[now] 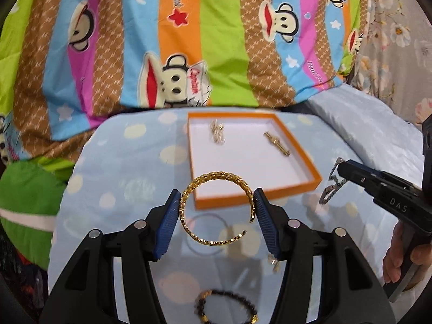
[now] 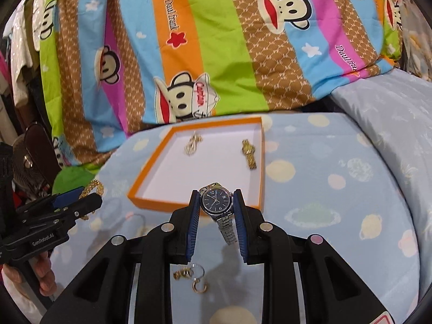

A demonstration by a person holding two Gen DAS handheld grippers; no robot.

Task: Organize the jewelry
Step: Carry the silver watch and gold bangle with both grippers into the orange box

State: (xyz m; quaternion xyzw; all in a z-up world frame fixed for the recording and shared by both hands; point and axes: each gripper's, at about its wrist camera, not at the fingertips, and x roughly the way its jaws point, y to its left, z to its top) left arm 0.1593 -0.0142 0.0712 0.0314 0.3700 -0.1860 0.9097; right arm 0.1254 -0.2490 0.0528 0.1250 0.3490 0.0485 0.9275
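Note:
My left gripper (image 1: 217, 202) is shut on a gold open bangle (image 1: 213, 210), held above the blue spotted sheet just in front of the orange-rimmed box (image 1: 314, 179). My right gripper (image 2: 216, 202) is shut on a silver watch with a dark blue dial (image 2: 216, 202); its strap hangs down between the pads. Inside the white-floored box (image 2: 151, 167) lie a pale gold chain (image 2: 192, 144) and a small gold watch (image 2: 249, 153). In the left wrist view the right gripper (image 1: 340, 170) shows at the right with the watch strap (image 1: 330, 186) dangling from it.
A black bead bracelet with gold beads (image 1: 226, 306) lies near the front. Small gold earrings and a ring (image 2: 191, 280) rest on the sheet below the right gripper. A striped cartoon quilt (image 1: 189, 40) rises behind the box. A person's hand (image 1: 402, 253) holds the right gripper's handle.

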